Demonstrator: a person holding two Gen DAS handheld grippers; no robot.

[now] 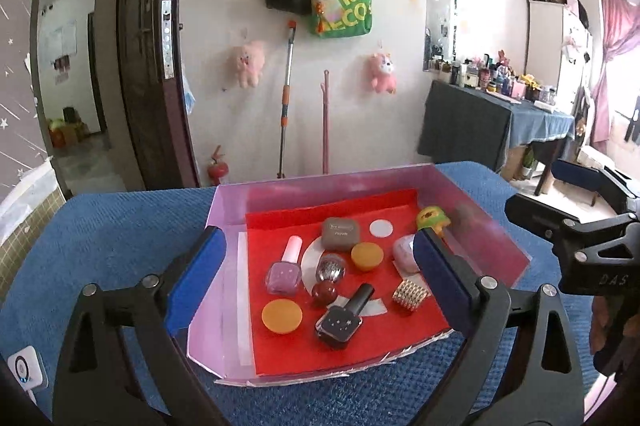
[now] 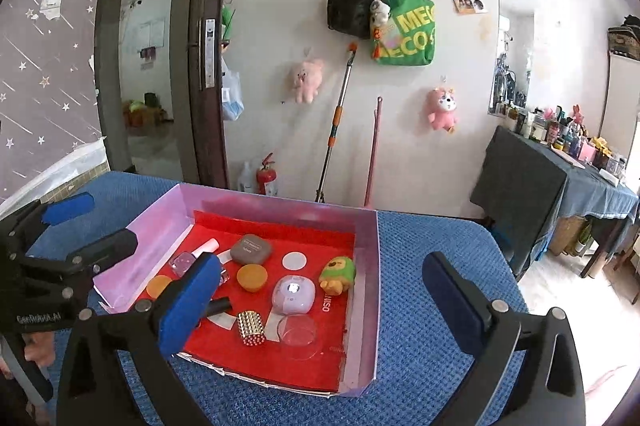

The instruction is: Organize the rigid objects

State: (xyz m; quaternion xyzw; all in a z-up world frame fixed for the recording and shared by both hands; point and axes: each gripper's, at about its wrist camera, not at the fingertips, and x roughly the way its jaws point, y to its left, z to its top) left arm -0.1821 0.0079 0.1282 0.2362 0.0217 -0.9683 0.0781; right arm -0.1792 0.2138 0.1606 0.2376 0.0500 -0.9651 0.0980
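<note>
Evidently finished: I held left gripper (image 1: 316, 266) and right gripper (image 2: 320, 298) wide, empty, at six o'clock of the pink cardboard tray (image 2: 366, 266), its trinkets gathered inside.

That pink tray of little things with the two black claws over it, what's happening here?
A person holds two handheld grippers over a pink tray on a blue cloth. Both the left gripper and right gripper are open and empty. Nail polish bottles, orange discs, a brown case and a green toy lie inside.

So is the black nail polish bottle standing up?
No, the black nail polish bottle lies on its side on the red tray.
</note>
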